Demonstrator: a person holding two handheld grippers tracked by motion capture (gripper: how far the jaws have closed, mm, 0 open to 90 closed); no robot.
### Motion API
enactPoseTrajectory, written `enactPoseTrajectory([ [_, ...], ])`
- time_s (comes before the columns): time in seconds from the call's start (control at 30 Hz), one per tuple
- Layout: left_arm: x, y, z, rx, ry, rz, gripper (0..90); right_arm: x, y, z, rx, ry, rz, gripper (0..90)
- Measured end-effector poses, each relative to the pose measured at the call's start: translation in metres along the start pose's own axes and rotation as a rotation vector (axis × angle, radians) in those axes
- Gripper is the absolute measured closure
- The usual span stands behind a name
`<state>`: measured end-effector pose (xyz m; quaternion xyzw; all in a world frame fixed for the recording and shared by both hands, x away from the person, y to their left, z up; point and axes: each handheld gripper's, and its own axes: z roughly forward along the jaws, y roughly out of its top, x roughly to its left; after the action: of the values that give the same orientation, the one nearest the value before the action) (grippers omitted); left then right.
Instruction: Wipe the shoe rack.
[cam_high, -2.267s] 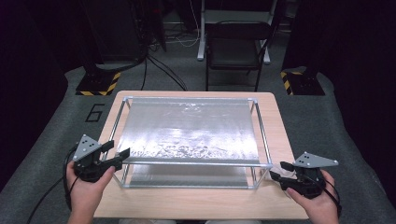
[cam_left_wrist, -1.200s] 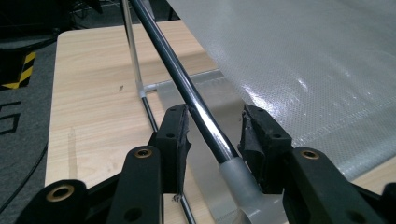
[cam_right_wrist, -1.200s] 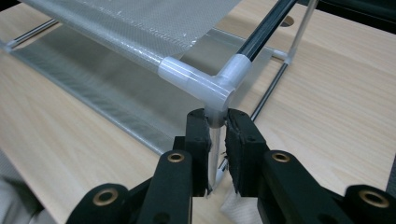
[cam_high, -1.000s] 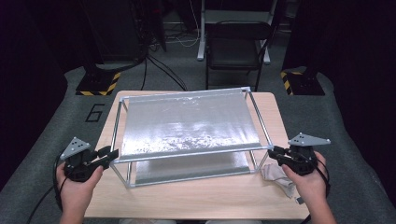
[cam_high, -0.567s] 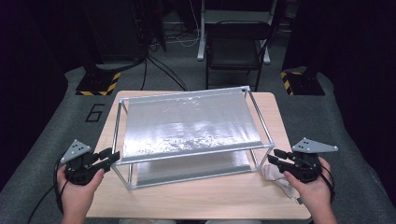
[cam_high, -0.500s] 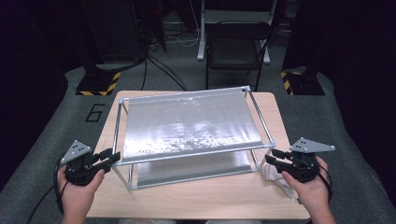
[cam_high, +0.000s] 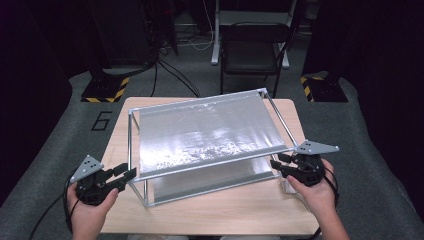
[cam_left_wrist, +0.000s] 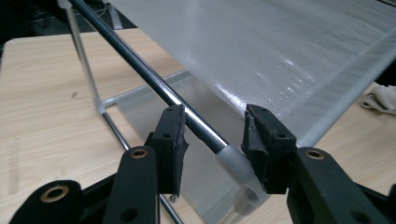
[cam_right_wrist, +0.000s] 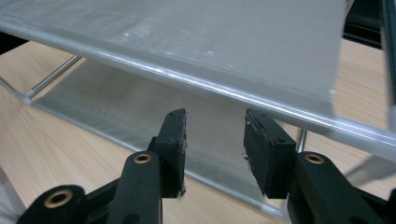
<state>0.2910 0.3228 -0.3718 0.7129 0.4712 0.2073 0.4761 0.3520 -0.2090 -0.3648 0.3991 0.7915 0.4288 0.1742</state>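
Both grippers' fingers apart, left gripper (cam_high: 129, 174) straddling rack (cam_high: 210, 135) rail at 7 o'clock (unclamped), right gripper (cam_high: 276, 164) at 4: close both evenly before shifting.

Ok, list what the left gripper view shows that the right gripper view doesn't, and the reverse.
Left gripper view: a dark top rod runs between the jaws of the open left claw into a translucent corner joint, and a crumpled cloth lies at the right edge. Right gripper view: the open right claw has nothing between its jaws and faces the pale front rail head-on. Both: the shiny upper shelf sheet, the lower shelf sheet and the wooden table.
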Motion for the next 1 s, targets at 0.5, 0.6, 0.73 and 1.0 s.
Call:
enactPoseTrajectory([
  [0.5,-0.024,-0.003,0.004,-0.020,-0.060,0.018,56.0,0.016,0.031,0.026,-0.007,0.036,-0.049,55.7],
  [0.6,-0.031,-0.003,0.006,-0.019,-0.072,0.035,56.1,0.022,0.036,0.031,-0.010,0.047,-0.052,54.8],
  [0.73,-0.039,0.000,0.009,-0.012,-0.100,0.055,56.1,0.029,0.043,0.038,-0.004,0.061,-0.074,54.4],
  [1.0,-0.050,0.002,0.015,-0.008,-0.133,0.069,56.2,0.040,0.055,0.047,-0.001,0.077,-0.091,53.3],
])
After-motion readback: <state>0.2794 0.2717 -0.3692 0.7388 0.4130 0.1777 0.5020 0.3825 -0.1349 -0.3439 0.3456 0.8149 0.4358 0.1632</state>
